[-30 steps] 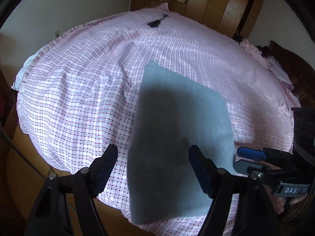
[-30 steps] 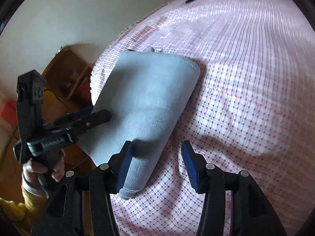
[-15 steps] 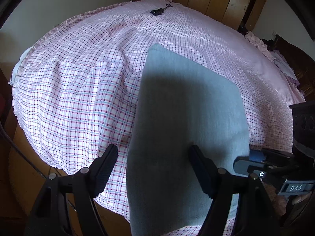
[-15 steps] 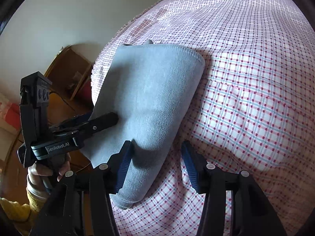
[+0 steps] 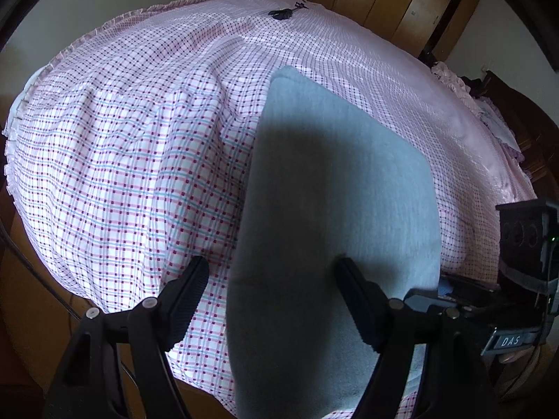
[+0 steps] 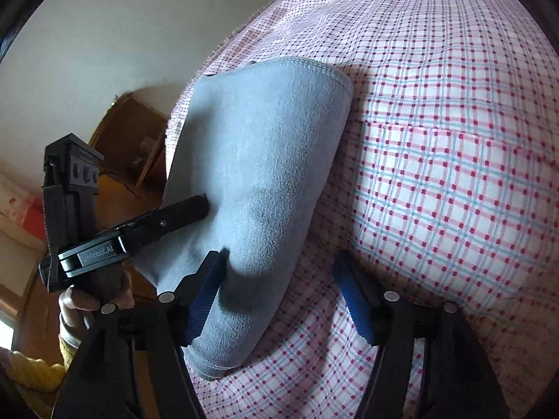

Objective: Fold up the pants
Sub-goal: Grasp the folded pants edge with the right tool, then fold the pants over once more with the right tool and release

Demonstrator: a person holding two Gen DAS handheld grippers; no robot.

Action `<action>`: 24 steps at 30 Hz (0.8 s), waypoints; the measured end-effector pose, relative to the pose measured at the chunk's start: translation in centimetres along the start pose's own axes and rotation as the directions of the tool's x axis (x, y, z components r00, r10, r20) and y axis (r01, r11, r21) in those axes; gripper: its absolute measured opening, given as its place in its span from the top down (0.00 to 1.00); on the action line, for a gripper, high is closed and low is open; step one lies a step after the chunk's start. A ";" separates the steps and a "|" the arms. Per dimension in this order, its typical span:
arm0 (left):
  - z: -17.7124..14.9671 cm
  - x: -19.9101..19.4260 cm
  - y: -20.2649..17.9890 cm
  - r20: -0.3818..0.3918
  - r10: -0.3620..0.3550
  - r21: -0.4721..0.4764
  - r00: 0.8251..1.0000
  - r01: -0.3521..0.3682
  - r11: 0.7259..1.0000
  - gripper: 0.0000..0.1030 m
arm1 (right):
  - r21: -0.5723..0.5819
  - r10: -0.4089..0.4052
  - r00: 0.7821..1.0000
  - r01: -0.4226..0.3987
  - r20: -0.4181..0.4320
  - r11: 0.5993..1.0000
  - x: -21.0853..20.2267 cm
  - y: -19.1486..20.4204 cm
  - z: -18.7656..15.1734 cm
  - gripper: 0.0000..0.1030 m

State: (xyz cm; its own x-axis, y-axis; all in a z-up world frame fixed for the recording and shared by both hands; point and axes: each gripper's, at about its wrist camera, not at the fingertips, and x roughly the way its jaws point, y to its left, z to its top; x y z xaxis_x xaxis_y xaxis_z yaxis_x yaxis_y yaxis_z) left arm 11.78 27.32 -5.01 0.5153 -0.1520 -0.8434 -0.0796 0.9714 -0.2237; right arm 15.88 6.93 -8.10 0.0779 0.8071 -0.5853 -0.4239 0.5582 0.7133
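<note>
Folded grey-blue fleece pants [image 5: 335,216] lie as a long flat slab on the pink-white-blue checked bedspread [image 5: 132,174], near the bed's front edge; the near end of the slab hangs toward that edge. In the right wrist view the same pants [image 6: 265,181] show a stitched hem at the far end and a rounded fold along the right side.

Left gripper [image 5: 272,300]: black jaws spread wide, released, nothing clamped. Left finger sits over the checked sheet, right finger over the fleece, so the pants' left edge runs between them (contact with the cloth not clear from this angle). Seen from the right wrist camera, the left gripper [image 6: 195,206] comes in side-on with its tip against the pants' left edge, held by a hand in a yellow sleeve [image 6: 87,310].

Right gripper [image 6: 279,296]: blue-padded fingers also spread, not clenched. Left finger is touching or tucked just under the near-left part of the fleece; right finger is over the bedspread, apart from the pants. In the left wrist view the right gripper [image 5: 443,288] pokes in low at the right, its tip at the pants' right edge.

Small dark object [image 5: 284,12] lies at the far side of the bed; brown wooden wardrobe [image 5: 401,3] stands behind.
</note>
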 end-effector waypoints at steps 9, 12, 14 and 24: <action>-0.6 0.5 1.5 0.026 -0.116 -0.055 0.993 0.117 0.992 0.24 | -0.012 -0.043 0.999 0.043 -0.001 0.999 0.3 2.2 1.8 0.64; -0.9 1.4 2.0 0.043 -0.162 -0.095 0.986 0.166 0.982 0.25 | -0.058 -0.081 0.997 0.082 0.019 0.995 0.5 3.5 2.3 0.69; -1.1 1.6 2.4 0.059 -0.184 -0.124 0.981 0.190 0.974 0.28 | -0.078 -0.081 0.996 0.085 0.045 0.993 -0.1 4.2 2.1 0.75; -3.1 -1.6 4.7 0.139 -0.263 -0.210 0.955 0.288 0.935 0.53 | -0.165 -0.044 0.992 0.063 0.120 0.984 -5.4 7.2 1.5 0.84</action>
State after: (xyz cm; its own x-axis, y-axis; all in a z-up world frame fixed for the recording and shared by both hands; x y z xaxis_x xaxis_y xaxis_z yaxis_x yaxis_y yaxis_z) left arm 7.94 31.60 -6.27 0.6314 -0.3750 -0.6788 -0.1052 0.8258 -0.5541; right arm 13.76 6.90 0.78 0.2045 0.7992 -0.5652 -0.5608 0.5689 0.6015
